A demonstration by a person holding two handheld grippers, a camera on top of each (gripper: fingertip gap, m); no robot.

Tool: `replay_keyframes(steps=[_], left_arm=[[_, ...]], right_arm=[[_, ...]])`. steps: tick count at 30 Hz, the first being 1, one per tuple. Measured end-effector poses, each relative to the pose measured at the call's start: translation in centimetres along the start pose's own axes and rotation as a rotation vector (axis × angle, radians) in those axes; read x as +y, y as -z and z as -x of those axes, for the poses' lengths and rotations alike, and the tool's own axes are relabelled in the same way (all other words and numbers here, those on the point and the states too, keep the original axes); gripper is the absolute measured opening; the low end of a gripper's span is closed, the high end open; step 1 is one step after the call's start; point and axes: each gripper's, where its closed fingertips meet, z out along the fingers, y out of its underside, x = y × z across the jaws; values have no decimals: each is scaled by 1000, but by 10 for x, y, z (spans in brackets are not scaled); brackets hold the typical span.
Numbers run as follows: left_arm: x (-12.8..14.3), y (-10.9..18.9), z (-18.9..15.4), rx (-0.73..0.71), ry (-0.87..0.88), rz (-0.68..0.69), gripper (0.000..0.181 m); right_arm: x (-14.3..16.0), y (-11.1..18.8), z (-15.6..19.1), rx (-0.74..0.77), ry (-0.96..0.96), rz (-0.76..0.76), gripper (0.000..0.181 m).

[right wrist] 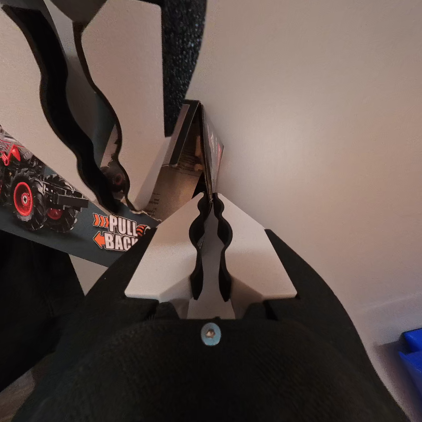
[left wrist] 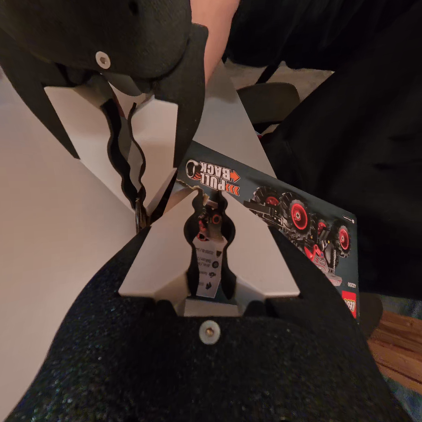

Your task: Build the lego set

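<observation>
The Lego box [left wrist: 285,205] is dark blue-grey with a red-wheeled monster truck printed on it. It stands tilted at the table's edge, and its end is torn open. My left gripper [left wrist: 209,194] is shut on the torn end wall of the box, and a printed panel shows between its pads. In the right wrist view the box [right wrist: 57,205] is at the left, with the left gripper [right wrist: 122,205] clamped over its ragged edge. My right gripper [right wrist: 209,197] is shut on the thin end flap [right wrist: 211,148], which is pulled out from the box. The right gripper also shows in the left wrist view [left wrist: 139,205].
A white table [right wrist: 319,137] lies under both grippers. A blue object [right wrist: 411,349] sits at its lower right corner. A person's bare forearm [left wrist: 214,45] and dark clothing [left wrist: 342,68] are behind the box. Wooden floor [left wrist: 399,342] shows beyond the table edge. My hands' fingertips stand some 7 cm from each other.
</observation>
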Motion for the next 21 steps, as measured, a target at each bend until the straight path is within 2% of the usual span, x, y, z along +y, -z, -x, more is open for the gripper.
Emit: replay_keyframes(steps=[5,11,17,21], left_arm=[[-5,1,-8,7,26,-75,8],[-6,1,-12,43,48,-90,6],[-3,0,-11,147,128,-59,5],[1,-3,-6,175,225,35,4]], right_arm=[[3,0,4,-48,-7,-39,3],[4,0,9,-81,-13,-84,3],[1,-1,13,-144,-46,-150,6],[-3,-1,16,-184,-77,-191,9]])
